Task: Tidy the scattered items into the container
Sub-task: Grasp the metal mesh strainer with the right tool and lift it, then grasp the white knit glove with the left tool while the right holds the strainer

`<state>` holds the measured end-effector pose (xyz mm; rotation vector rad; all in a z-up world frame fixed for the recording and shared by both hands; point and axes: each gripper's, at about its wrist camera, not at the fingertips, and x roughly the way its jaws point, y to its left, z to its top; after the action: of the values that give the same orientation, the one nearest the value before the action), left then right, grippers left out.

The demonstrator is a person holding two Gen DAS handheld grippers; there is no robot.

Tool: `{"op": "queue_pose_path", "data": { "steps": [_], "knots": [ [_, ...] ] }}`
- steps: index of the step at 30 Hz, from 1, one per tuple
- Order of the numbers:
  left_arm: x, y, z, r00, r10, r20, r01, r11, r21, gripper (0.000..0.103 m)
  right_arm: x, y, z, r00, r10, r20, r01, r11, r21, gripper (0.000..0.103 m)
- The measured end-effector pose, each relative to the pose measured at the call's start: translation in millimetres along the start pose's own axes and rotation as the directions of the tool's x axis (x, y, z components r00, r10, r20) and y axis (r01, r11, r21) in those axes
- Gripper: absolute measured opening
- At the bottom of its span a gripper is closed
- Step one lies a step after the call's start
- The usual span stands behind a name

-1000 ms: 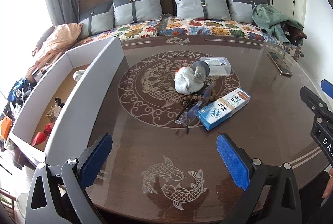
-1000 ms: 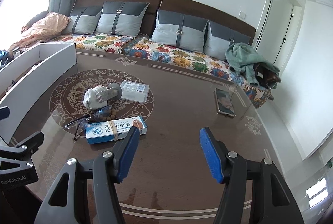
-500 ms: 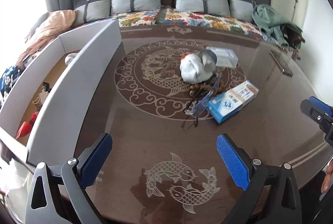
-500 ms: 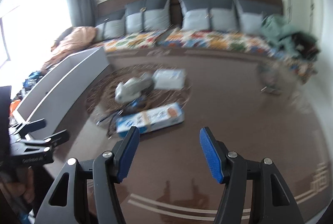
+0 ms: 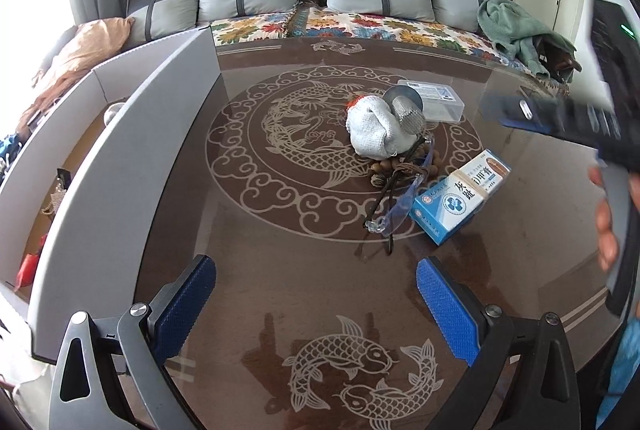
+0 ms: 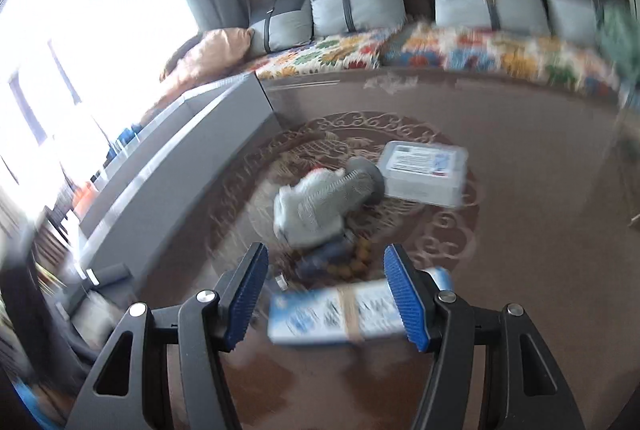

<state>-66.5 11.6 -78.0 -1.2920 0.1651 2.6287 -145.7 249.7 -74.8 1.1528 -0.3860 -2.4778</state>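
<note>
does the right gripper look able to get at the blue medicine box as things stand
Probably yes: the right gripper is open right over the blue medicine box, nothing lies between them, though the glasses sit close beside the box.

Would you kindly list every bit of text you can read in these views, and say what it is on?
"灰趾甲膏": large characters on the blue and white box.
Smaller print on that box: too small to read.
Label on the clear plastic case: too small to read.
Right wrist view: too blurred.

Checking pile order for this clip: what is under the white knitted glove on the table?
Brown wooden beads and dark cords poke out beneath the white glove, beside the clear glasses. How far the beads run under the glove, or whether anything else lies there, is covered.
</note>
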Motion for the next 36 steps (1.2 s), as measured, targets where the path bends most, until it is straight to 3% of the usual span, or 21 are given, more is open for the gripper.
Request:
{"op": "queue_pose_path", "data": {
  "steps": [2, 4, 9, 13, 14, 15, 16, 21, 25, 28, 31, 36],
  "knots": [
    [3, 2, 1, 1.000, 0.004, 0.000, -0.004, 1.000, -0.003, 0.102, 18, -18, 20, 0.995, 0.098, -0.034, -0.092, 0.987, 0.133, 0.062],
    [7, 3, 1, 1.000, 0.003, -0.003, -0.003, 1.000, -0.007, 0.102, 46, -29, 39, 0.983, 0.150, -0.104, -0.125, 0.967, 0.223, 0.062],
    [6, 8, 2, 1.000, 0.001, 0.004, -0.001, 1.000, -0.006, 0.102, 104, -50, 54, 0.951, 0.189, -0.245, -0.095, 0.932, 0.351, 0.060],
    [5, 13, 4, 1.000, 0.006, 0.013, -0.006, 1.000, -0.007, 0.102, 131, -57, 55, 0.932, 0.219, -0.290, -0.087, 0.910, 0.406, 0.060],
    [5, 14, 5, 1.000, 0.009, 0.013, -0.009, 1.000, -0.005, 0.102, 134, -57, 55, 0.929, 0.222, -0.296, -0.087, 0.909, 0.407, 0.055],
    [5, 15, 6, 1.000, 0.013, 0.011, -0.012, 1.000, -0.004, 0.102, 138, -57, 55, 0.926, 0.225, -0.303, -0.087, 0.909, 0.408, 0.034],
    [6, 16, 7, 1.000, 0.016, 0.008, -0.016, 1.000, -0.001, 0.102, 141, -58, 55, 0.924, 0.229, -0.306, -0.089, 0.908, 0.409, 0.029],
    [10, 20, 21, 1.000, -0.023, -0.016, 0.023, 1.000, -0.009, 0.102, 123, -64, 47, 0.941, 0.251, -0.228, -0.149, 0.909, 0.389, 0.026],
    [21, 12, 57, 0.993, -0.110, -0.040, 0.110, 0.994, -0.012, 0.102, 88, -67, 44, 0.969, 0.200, -0.143, -0.143, 0.931, 0.335, 0.026],
    [43, -1, 93, 0.983, -0.171, -0.073, 0.171, 0.985, -0.001, 0.102, 58, -68, 42, 0.979, 0.179, -0.096, -0.143, 0.943, 0.301, 0.026],
    [75, -14, 122, 0.976, -0.169, -0.138, 0.171, 0.985, -0.002, 0.102, 35, -71, 43, 0.985, 0.162, -0.058, -0.140, 0.949, 0.282, 0.026],
    [135, -37, 143, 0.942, -0.189, -0.278, 0.193, 0.981, -0.014, 0.102, -4, -71, 32, 0.985, 0.170, -0.009, -0.162, 0.953, 0.255, 0.026]
  ]
}}
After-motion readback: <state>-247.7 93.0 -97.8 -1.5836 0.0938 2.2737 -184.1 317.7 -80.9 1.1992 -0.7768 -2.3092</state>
